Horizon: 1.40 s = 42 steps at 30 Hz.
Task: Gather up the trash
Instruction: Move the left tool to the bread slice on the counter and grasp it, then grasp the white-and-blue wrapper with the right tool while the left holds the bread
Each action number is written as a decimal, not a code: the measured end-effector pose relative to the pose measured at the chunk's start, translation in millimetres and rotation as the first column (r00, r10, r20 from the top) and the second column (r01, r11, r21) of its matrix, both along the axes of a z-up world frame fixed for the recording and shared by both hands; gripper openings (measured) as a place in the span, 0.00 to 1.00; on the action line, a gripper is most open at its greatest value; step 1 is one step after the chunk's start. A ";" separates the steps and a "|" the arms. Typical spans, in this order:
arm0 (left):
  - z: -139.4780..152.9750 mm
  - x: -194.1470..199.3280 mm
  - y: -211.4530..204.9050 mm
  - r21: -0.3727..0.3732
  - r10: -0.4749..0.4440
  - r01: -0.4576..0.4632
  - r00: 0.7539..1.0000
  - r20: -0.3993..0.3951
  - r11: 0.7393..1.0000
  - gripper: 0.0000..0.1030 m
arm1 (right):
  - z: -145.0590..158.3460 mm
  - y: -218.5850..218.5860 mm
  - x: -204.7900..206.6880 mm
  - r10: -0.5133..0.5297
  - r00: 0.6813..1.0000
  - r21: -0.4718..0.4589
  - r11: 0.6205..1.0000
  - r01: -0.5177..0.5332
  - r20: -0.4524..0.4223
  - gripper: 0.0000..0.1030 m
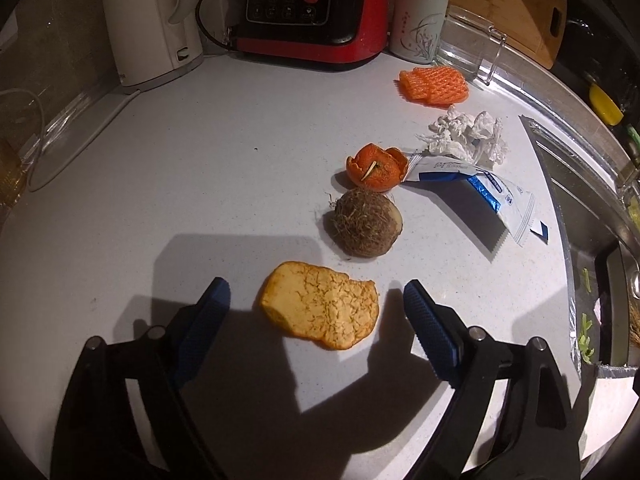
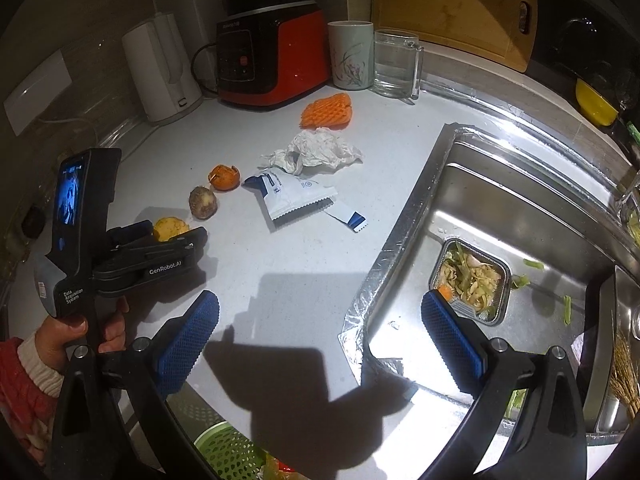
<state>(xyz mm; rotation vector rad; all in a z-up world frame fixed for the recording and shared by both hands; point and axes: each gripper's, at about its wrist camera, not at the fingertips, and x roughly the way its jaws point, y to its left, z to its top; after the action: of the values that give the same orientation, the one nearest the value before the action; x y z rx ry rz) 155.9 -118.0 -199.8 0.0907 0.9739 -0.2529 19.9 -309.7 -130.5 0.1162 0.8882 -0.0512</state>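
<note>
A flat yellow fruit peel point(image 1: 320, 304) lies on the white counter between the open fingers of my left gripper point(image 1: 316, 300), which is low over it; it also shows in the right wrist view point(image 2: 170, 228). Beyond it lie a hairy brown root point(image 1: 366, 222), an orange peel point(image 1: 376, 168), a white and blue wrapper point(image 1: 480, 188), a crumpled tissue point(image 1: 468, 134) and orange foam net point(image 1: 434, 84). My right gripper point(image 2: 320, 312) is open and empty, held above the counter's front edge beside the sink point(image 2: 404, 240). The left gripper point(image 2: 160, 240) shows in the right wrist view.
A white kettle point(image 1: 148, 24), red blender base point(image 1: 312, 12), mug point(image 1: 416, 20), glass jug point(image 2: 396, 64) and cutting board point(image 2: 452, 8) stand at the back. A foil tray of scraps point(image 2: 472, 280) sits in the sink. A green basket point(image 2: 228, 452) is below the counter edge.
</note>
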 end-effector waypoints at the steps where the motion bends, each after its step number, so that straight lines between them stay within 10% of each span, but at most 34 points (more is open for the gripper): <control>1: 0.3 0.6 -0.4 0.005 0.001 -0.001 1.000 0.002 1.000 0.76 | -0.5 -0.5 2.5 0.000 1.000 0.002 1.000 0.000 0.000 0.98; 5: 3.5 -0.3 -0.2 0.010 -0.014 0.014 1.000 0.009 1.000 0.52 | -3.7 -1.4 10.8 0.002 1.000 0.003 1.000 -0.002 -0.005 0.98; 17: 10.3 -4.9 3.7 -0.018 -0.078 0.078 0.997 0.013 0.997 0.21 | -10.0 5.1 24.8 0.024 1.000 0.009 1.000 -0.024 -0.019 0.98; 36: 4.6 -7.2 14.2 -0.050 -0.123 0.120 0.991 -0.048 0.992 0.25 | -13.4 10.7 26.7 0.035 0.999 0.022 0.999 -0.034 -0.027 0.98; 42: 8.8 -9.9 14.6 -0.049 -0.132 0.130 0.991 -0.036 0.990 0.13 | -12.9 16.0 32.2 0.060 0.998 0.001 0.998 -0.060 -0.028 0.98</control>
<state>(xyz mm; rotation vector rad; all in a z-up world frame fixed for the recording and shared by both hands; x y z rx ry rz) 146.0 -103.4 -191.0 0.1078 1.0017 -0.3990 52.1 -293.7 -143.3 0.0888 0.9194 0.0034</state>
